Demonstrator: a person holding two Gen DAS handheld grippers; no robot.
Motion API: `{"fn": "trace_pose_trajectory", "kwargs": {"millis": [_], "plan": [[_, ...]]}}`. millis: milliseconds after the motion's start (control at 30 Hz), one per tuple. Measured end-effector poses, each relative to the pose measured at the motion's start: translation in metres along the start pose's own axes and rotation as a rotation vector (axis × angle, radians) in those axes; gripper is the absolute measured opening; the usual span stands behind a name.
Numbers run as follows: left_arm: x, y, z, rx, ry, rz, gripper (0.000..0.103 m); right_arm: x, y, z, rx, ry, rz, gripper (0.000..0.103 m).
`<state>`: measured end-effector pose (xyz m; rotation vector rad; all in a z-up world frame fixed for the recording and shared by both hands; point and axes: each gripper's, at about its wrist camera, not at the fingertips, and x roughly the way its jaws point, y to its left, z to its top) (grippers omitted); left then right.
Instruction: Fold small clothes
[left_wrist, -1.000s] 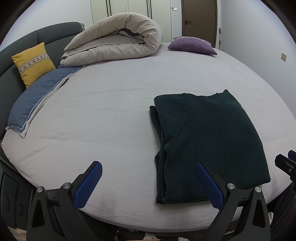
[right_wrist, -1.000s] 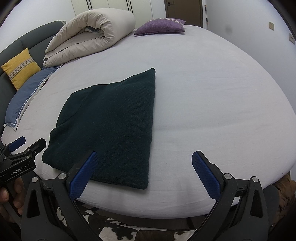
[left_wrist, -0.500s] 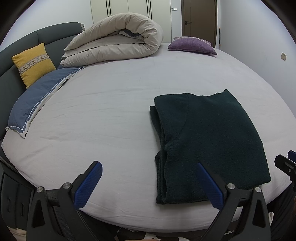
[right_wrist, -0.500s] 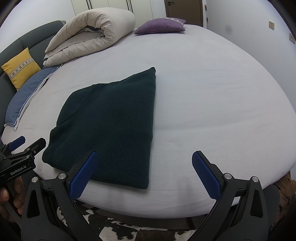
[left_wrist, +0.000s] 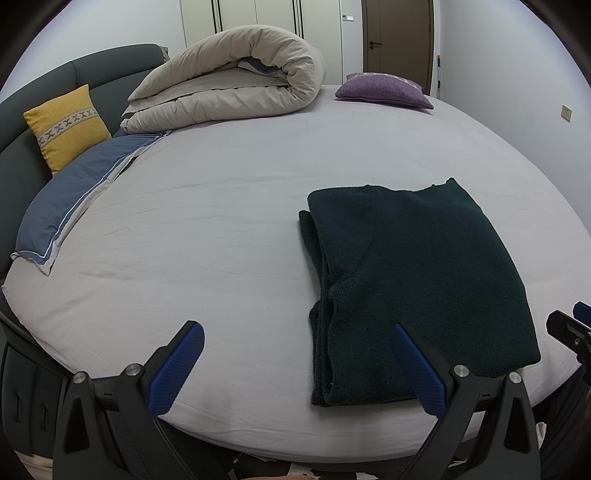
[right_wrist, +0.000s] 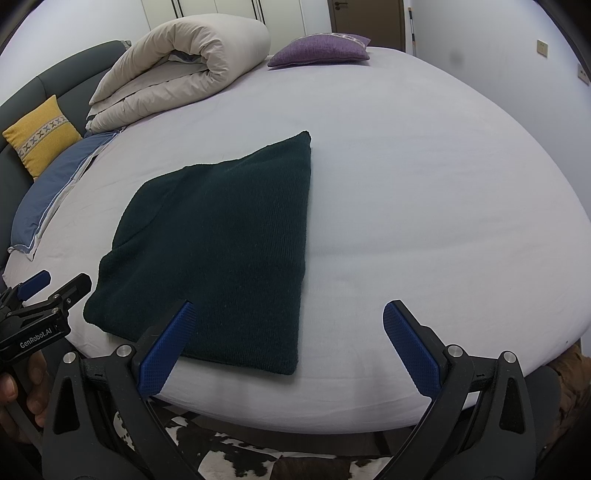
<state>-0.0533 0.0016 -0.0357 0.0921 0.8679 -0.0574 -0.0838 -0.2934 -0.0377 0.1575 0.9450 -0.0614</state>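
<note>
Two hand-held grippers hung off the near edge of the bed (left_wrist: 229, 192), both spread wide and gripping nothing: the left hand-held gripper (left_wrist: 295, 363) and the right hand-held gripper (right_wrist: 290, 345). One dark green knitted garment (right_wrist: 221, 236) lay folded flat on the pale sheet close to that near edge, well apart from the rolled duvet (left_wrist: 236, 85) and the purple cushion (left_wrist: 384, 90) at the far side. From where I stood, the likeliest trouble was the loose stack of layers along the garment's left side, which showed in the left wrist view as separate edges; a pinch that caught only the top layer would peel the fold open rather than carry it over. The knit looked thick and limp, so a lift by one corner could also let it sag and skew. Lying so near the bed's edge, it might be dragged off by a careless pull. The left tool's right finger sat over the garment's near edge, its other finger over bare sheet; the right tool's left finger overlapped the near edge too, its other finger over bare sheet beyond the garment's right side.
</note>
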Motion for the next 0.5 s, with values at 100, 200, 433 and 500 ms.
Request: {"fn": "trace_pose_trajectory", "kwargs": {"millis": [100, 200, 433, 500], "plan": [[-0.0001, -0.0002, -0.0001, -0.003, 0.001, -0.001, 0.103, 0.0001, 0.0027, -0.0029, 0.000, 0.001, 0.002, 0.103], [0.0003, 0.0006, 0.0000, -0.003, 0.001, 0.000, 0.103, 0.0000, 0.0023, -0.0032, 0.002, 0.003, 0.004, 0.103], [0.0006, 0.0001, -0.0002, 0.000, 0.001, -0.002, 0.103, 0.0015, 0.0004, -0.0025, 0.003, 0.006, 0.008, 0.103], [0.0013, 0.0010, 0.0000, -0.004, 0.004, -0.001, 0.103, 0.0017, 0.0000, -0.0033, 0.006, 0.008, 0.011, 0.103]]}}
